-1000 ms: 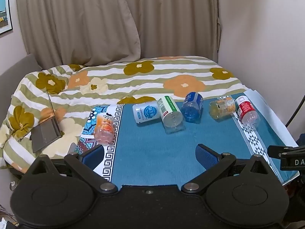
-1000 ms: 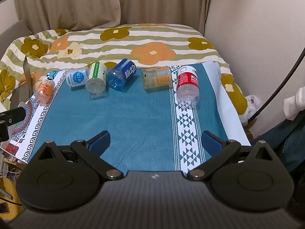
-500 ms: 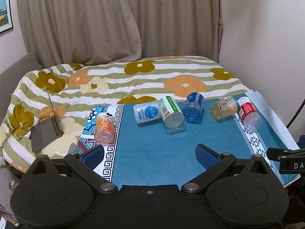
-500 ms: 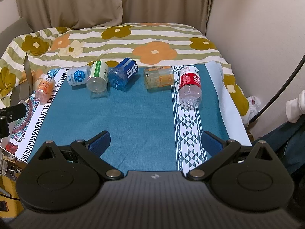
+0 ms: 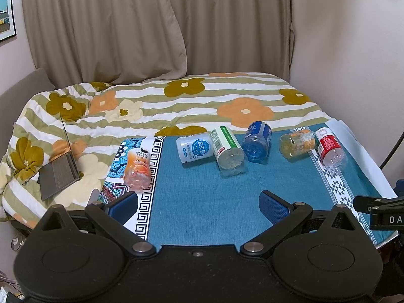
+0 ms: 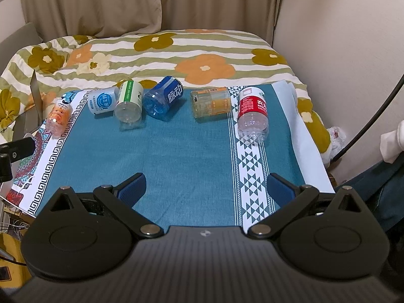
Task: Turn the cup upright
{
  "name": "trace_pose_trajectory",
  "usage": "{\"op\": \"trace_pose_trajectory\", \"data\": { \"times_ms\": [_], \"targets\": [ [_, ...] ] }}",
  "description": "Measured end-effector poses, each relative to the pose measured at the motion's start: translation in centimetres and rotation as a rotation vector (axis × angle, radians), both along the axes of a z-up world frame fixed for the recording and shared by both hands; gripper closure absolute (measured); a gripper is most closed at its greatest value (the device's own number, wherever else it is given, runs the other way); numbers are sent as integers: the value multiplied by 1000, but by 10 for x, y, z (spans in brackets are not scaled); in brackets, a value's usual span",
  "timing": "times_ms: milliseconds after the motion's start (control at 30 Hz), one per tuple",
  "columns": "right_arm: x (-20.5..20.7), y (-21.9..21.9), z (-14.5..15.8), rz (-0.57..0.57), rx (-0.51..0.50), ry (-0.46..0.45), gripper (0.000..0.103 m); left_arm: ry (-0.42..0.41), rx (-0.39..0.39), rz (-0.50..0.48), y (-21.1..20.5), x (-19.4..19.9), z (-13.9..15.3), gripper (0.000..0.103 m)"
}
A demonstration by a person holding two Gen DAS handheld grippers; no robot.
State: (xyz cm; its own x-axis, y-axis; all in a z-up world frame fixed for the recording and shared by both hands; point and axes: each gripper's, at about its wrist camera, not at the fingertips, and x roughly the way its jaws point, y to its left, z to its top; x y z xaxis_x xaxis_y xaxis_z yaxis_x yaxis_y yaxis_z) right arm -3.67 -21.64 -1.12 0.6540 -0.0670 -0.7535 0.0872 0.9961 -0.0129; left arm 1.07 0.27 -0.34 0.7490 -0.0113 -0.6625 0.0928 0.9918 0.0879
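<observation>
Status: no progress is evident. Six cut-off bottle cups lie on their sides in a row across the far part of the blue cloth (image 6: 176,156); none stands upright, so as judged from this layout every flip remains to be done.

Inventory, seen from the right gripper (image 6: 205,188): the red-labelled cup (image 6: 252,112) lies ahead and slightly to the right of its fingers, on the white patterned stripe, clear base pointing back toward the tool. The orange-labelled cup (image 6: 210,102) lies ahead near centre, crosswise. The blue cup (image 6: 164,97), the green-and-white-labelled cup (image 6: 129,103) and the white cup with a blue label (image 6: 103,100) lie ahead to the left, the last two touching or nearly so. The pink-orange printed cup (image 6: 57,116) lies far left, on the cloth's patterned border.

From the left gripper (image 5: 199,202), the pink-orange printed cup (image 5: 137,168) is the nearest item, just ahead of the left finger.

Tool pose: both grippers are held low over the near edge of the cloth, level, pointing forward at the row. Both have their fingers spread wide with nothing between them, and both are well apart from every cup.

Surroundings: a floral duvet (image 5: 202,101) lies beyond the cloth, with a laptop (image 5: 59,174) off to the left.
</observation>
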Motion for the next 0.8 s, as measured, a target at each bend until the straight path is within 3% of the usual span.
{"op": "trace_pose_trajectory", "data": {
  "times_ms": [800],
  "targets": [
    [6,0,-3,-3,0,6,0,7,2,-6,-7,7,-3,0]
  ]
}}
